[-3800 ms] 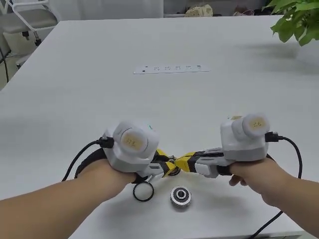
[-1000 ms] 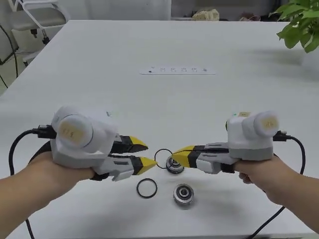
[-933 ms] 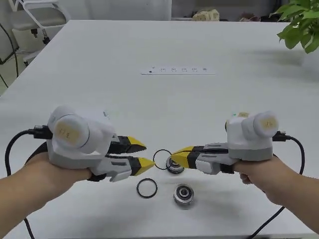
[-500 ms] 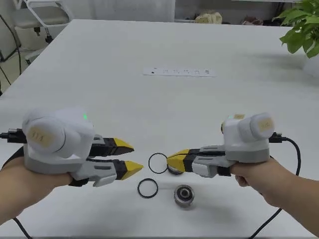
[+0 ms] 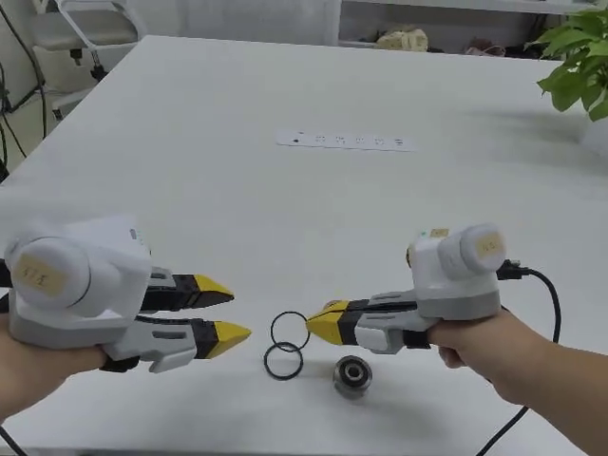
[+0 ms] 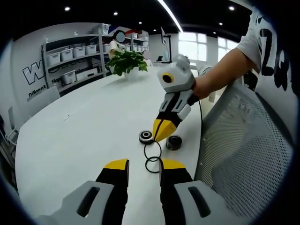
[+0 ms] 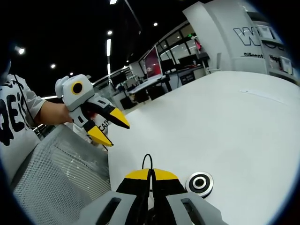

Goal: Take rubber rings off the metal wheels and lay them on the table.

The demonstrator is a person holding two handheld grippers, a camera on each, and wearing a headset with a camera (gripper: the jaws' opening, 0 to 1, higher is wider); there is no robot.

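Your left gripper point(image 5: 236, 313) hangs over the near left part of the large white table point(image 5: 285, 209). Its two yellow-tipped jaws stand apart with a clear gap between them, and they hold nothing. Your right gripper point(image 5: 313, 325) points toward it from the right side. Its jaws are pressed together, and they pinch the edge of a thin black rubber ring point(image 5: 272, 330), which sticks out from the tips toward the left gripper. A second thin black rubber ring point(image 5: 265, 361) lies flat on the table, just nearer to you. In the head view the edges of the two rings overlap, and I cannot tell if they really touch. A small round metal wheel with a dark rim point(image 5: 352, 373) stands on the table, just beside the lying ring and under the right gripper. In the left gripper view, another small round metal wheel point(image 6: 146, 136) shows on the table, close behind the tip of the right gripper. Far across the table lies a flat white power strip point(image 5: 347, 141), and the green leaves of a plant point(image 5: 575, 66) show at the far right corner.
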